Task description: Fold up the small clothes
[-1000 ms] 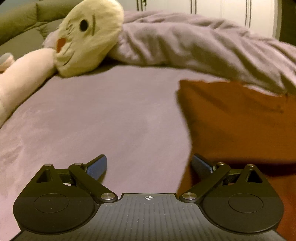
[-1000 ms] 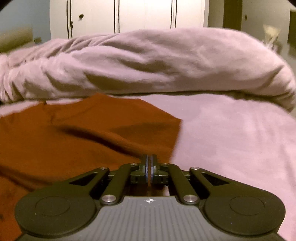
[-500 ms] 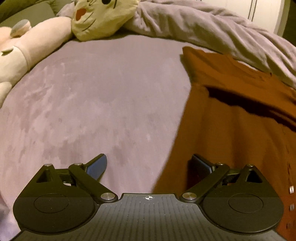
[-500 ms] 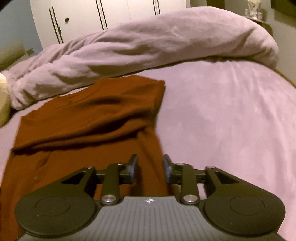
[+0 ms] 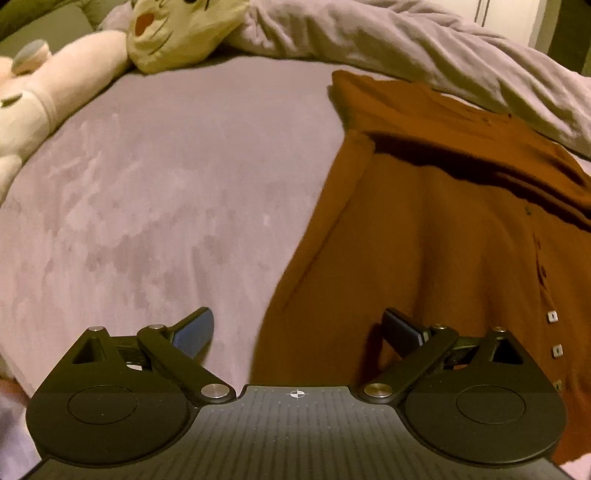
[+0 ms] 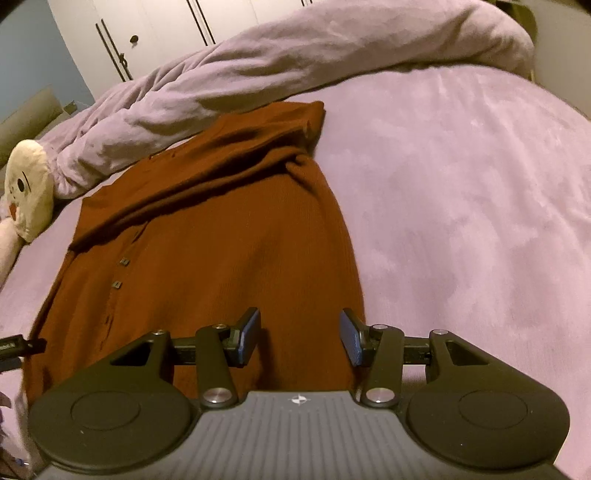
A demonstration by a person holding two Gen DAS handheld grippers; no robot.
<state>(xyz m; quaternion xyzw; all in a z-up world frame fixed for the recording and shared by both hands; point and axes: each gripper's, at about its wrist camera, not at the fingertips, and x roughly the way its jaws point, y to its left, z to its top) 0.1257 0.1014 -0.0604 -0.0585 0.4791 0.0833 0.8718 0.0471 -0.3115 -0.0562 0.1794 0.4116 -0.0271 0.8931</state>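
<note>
In the left wrist view a bed (image 5: 155,192) covered in mauve plush fills the frame, with a rumpled duvet (image 5: 424,44) heaped along its far side and a cream plush toy (image 5: 170,33) lying at the far left. A rust-brown cardigan (image 5: 443,236) lies flat on the right half of the bed, its top part folded down over the body and a row of small buttons near its right edge. The left gripper (image 5: 297,328) stands wide open and holds nothing, straddling the cardigan's left edge. In the right wrist view white wardrobe doors (image 6: 155,33) stand behind the duvet. The right gripper (image 6: 299,336) is partly open, its jaws have just been opening, and it grips nothing; the cardigan's lower right edge lies below them.
</note>
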